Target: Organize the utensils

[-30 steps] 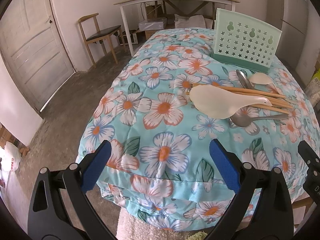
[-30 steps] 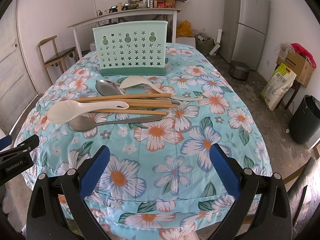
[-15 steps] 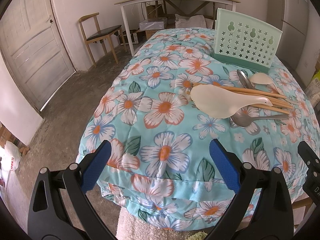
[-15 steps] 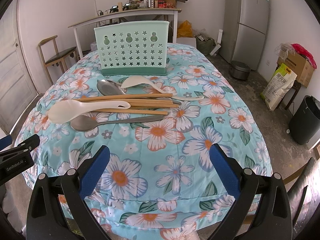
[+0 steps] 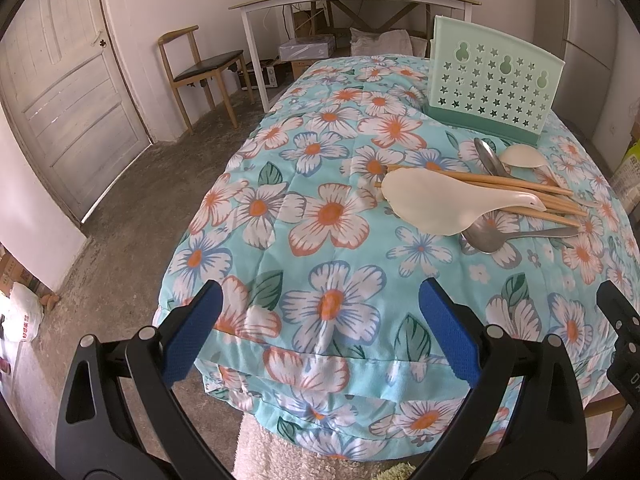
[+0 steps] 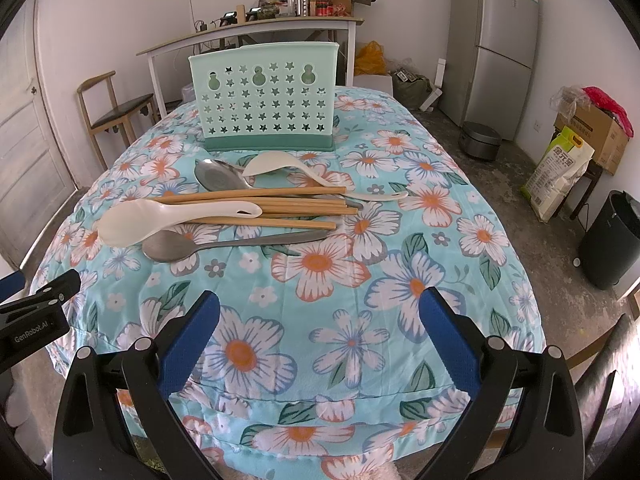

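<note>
A green star-punched utensil holder [image 6: 267,98] stands upright on a table draped in a floral quilt [image 6: 360,264]. Just in front of the holder lies a loose pile: wooden chopsticks [image 6: 280,210], two white plastic spoons [image 6: 168,222], and two metal spoons [image 6: 224,244], overlapping one another. The left gripper [image 5: 320,330] and right gripper [image 6: 318,338] both hover at the quilt's near edge, well short of the holder, fingers spread wide and empty. Sorting seems not yet begun; the next move likely calls for reaching forward to pinch one piece from the pile. Open quilt lies between grippers and pile; the cloth falls away steeply at its edges.
</note>
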Demonstrator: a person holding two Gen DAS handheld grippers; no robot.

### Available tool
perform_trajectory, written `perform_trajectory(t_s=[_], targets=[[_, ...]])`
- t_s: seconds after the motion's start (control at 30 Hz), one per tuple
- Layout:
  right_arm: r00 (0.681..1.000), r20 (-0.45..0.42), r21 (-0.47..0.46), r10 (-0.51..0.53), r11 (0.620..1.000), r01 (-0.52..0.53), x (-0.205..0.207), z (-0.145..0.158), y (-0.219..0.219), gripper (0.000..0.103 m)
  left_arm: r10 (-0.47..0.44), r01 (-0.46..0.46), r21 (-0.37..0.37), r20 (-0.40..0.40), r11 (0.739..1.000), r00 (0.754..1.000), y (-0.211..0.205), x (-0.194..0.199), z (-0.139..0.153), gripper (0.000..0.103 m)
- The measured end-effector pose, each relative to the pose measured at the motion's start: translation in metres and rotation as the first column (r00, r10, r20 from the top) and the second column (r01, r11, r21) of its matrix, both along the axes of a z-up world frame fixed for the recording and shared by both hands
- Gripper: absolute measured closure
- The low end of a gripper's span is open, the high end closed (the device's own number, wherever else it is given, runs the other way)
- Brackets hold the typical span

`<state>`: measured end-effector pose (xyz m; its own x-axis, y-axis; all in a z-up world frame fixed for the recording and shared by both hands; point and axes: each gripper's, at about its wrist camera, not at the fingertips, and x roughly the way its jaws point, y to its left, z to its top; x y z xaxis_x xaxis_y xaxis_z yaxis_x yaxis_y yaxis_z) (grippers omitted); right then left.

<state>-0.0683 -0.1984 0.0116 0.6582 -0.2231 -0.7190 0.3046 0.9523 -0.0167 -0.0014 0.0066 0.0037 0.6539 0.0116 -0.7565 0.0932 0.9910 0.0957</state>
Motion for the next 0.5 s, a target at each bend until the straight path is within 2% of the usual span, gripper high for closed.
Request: perform_trajectory(t_s=[0.5], targets=[[1.000, 0.005, 0.005, 0.012, 1.000, -0.012, 0.0046, 0.0007, -0.0003, 0.006, 0.024, -0.024, 0.010, -0.004, 1.000, 1.000, 0.0018, 0.0020, -0.0005, 0.008]])
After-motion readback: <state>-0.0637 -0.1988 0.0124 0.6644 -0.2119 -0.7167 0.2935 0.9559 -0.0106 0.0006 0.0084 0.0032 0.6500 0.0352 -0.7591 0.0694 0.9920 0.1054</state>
